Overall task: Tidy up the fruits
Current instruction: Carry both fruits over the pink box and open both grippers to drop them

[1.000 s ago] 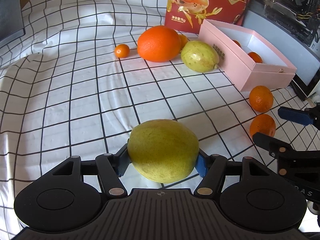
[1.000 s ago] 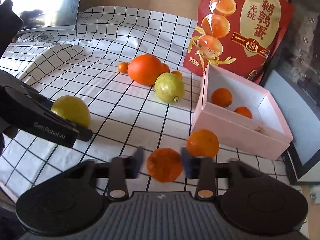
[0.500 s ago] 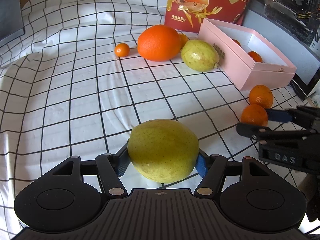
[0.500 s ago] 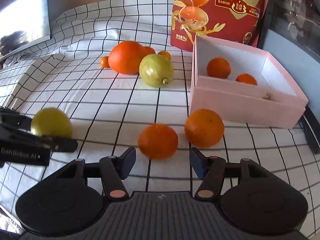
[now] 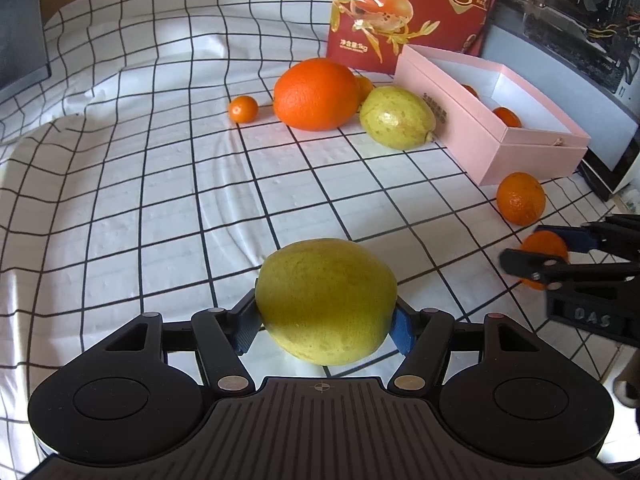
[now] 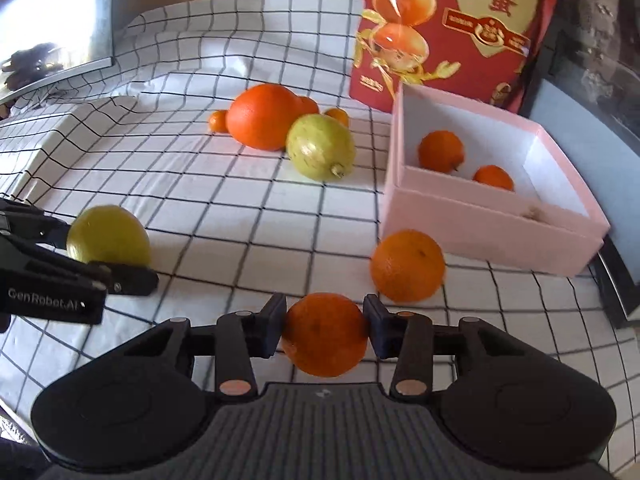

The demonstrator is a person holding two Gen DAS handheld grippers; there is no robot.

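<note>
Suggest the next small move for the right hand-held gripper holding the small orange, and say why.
Probably lift the small orange clear of the checked cloth and carry it toward the pink box. The right hand-held gripper has both pads against the fruit, and the box ahead to its right already holds two similar oranges. The left hand-held gripper is occupied with a yellow-green fruit.

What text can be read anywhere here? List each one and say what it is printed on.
"GenRobot.AI": body of the left tongs.
"DAS": body of the right tongs; the rest is cut off.
"鹌鹑蛋": red bag.
"净含量:1kg": bottom of the red bag, small.
Badge text on the bag: too small.
Dark print on the pink box side: unreadable.
</note>
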